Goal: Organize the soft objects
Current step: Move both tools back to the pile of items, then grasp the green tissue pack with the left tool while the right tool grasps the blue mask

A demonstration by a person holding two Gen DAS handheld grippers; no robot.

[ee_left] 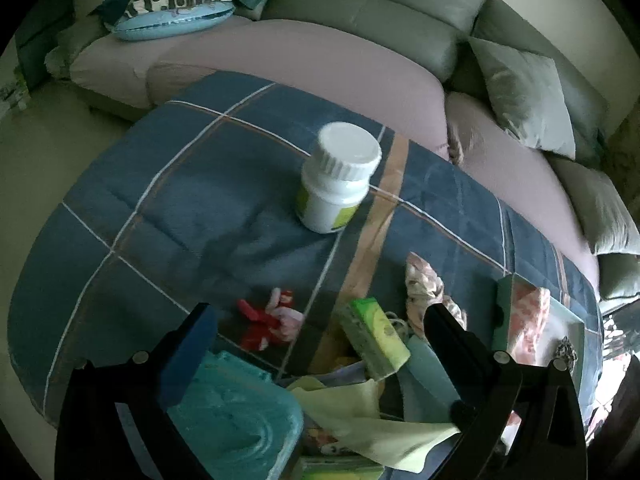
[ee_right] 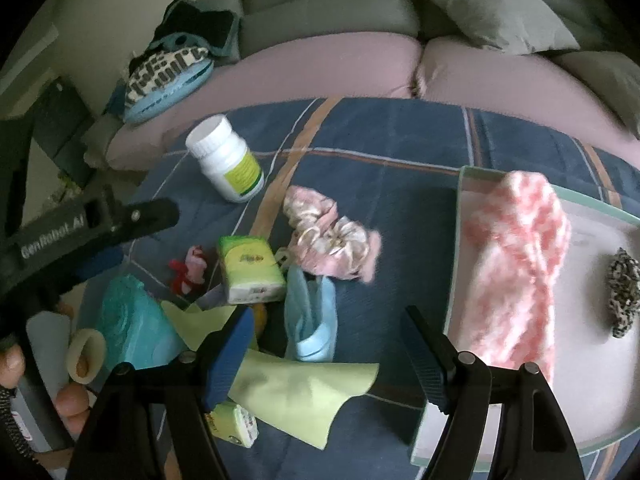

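Pink-and-white fuzzy cloth lies in the tray on the desk, leopard scrunchie beside it. Right gripper hovers spread wide and empty over the blue mask; left gripper gapes empty too.

Setting is appearing to be a home living room; a grey sofa with pink seat covers is sitting behind a blue plaid quilt; throw cushions are leaning against it.

Bare blanket lies open at twelve o'clock — the bottle blocks eleven, the tray three, clutter crowds nine.
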